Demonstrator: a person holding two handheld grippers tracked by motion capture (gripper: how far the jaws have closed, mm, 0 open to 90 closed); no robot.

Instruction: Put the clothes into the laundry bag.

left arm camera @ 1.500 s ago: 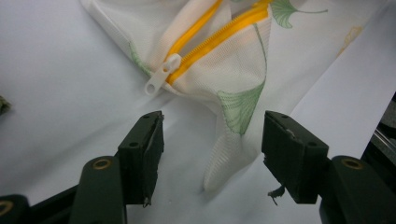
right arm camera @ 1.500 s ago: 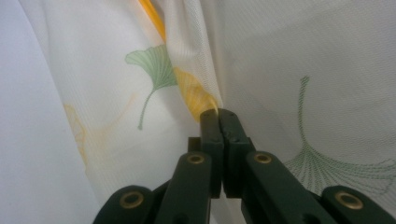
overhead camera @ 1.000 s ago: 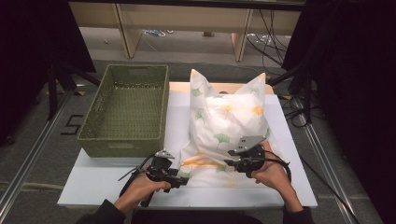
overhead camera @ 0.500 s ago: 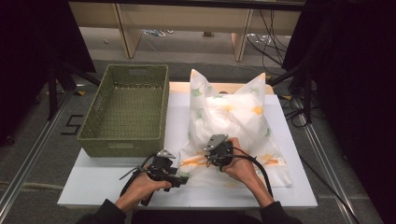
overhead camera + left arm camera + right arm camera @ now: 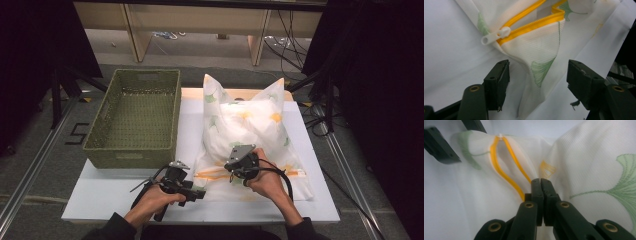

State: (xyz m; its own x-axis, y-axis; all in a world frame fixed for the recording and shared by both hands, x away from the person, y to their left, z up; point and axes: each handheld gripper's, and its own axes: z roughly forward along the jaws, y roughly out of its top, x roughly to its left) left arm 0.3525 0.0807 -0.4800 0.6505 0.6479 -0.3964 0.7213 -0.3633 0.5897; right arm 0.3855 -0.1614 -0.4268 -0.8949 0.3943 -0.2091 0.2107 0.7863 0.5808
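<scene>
At the far left of the table (image 5: 125,200), a green woven basket (image 5: 136,120) is being left untouched, well apart from the work. Next to the right, the left gripper (image 5: 197,192) is being held beside the near left corner of the pillowcase (image 5: 247,127), which is lying on the table's right half with a pillow inside. In the left gripper view its jaws are standing apart, having just been opening a little, with a puckered corner of fabric (image 5: 537,67) rising between them, not pressed. Just beyond it the white zipper pull (image 5: 496,36) is seen at the end of the yellow zipper (image 5: 536,22), whose two tapes are gaping.

Further right, the right gripper (image 5: 235,167) is being pressed onto the case near the opening; its jaws have just been closing and are now together, seemingly pinching the fabric at the zipper's edge (image 5: 524,183).

The step in hand is judged to be the readying of the case's opening. Next, the corner would probably need clamping by the left jaws, so the pull can be drawn along.
</scene>
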